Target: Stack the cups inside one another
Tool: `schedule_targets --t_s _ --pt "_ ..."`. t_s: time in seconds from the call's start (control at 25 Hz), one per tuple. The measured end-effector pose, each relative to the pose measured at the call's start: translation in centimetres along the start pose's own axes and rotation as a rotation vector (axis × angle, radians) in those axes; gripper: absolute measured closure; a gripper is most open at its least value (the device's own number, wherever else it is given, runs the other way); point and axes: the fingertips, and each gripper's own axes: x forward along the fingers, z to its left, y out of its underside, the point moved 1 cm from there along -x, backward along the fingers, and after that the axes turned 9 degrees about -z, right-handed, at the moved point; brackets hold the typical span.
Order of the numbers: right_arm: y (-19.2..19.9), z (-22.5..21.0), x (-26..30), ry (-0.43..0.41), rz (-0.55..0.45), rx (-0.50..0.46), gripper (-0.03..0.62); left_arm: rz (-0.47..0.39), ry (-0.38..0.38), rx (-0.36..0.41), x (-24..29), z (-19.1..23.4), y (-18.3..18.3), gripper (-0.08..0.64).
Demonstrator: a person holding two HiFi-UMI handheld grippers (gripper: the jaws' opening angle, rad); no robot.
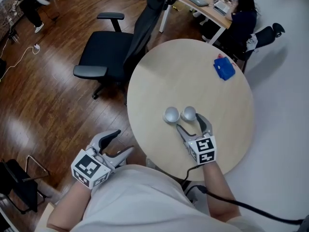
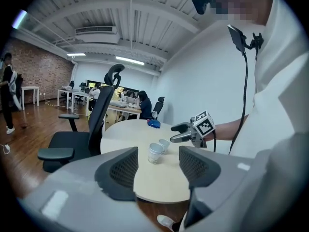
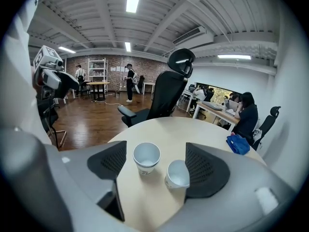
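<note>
Two white paper cups stand side by side on the round table (image 1: 159,76). The left cup (image 1: 171,115) (image 3: 146,157) (image 2: 155,153) is upright. The right cup (image 1: 189,113) (image 3: 178,174) (image 2: 164,144) looks slightly tilted and sits close to my right gripper's right-hand pad. My right gripper (image 1: 189,123) (image 3: 157,167) is open just behind the cups, with both of them in the span of its jaws and nothing held. My left gripper (image 1: 123,141) (image 2: 157,167) is open and empty, off the table's near left edge, pointing across at the cups.
A blue cloth-like object (image 1: 224,67) lies near the table's far right edge. A black office chair (image 1: 108,50) stands against the table's far left side. A person sits at a desk (image 1: 207,6) beyond the table.
</note>
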Motion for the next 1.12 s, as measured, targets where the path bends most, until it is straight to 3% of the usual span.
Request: schedule_targets --t_s 0.4,0.76,1.12 --pt "4.2 -3.7 -0.7 0.006 0.060 0.023 0.204 0.021 0.005 0.034 2.1 -2.7 -0.4 0.279" --pt "9.1 -6.6 3.9 -0.056 0.148 0.034 0.204 0.048 -0.099 0.009 1.7 -4.2 0.4 0.279" --pt "10.5 -6.3 6.1 -0.116 0.180 0.011 0.206 0.071 -0.185 -0.026 0.3 -5.0 1.7 0.279"
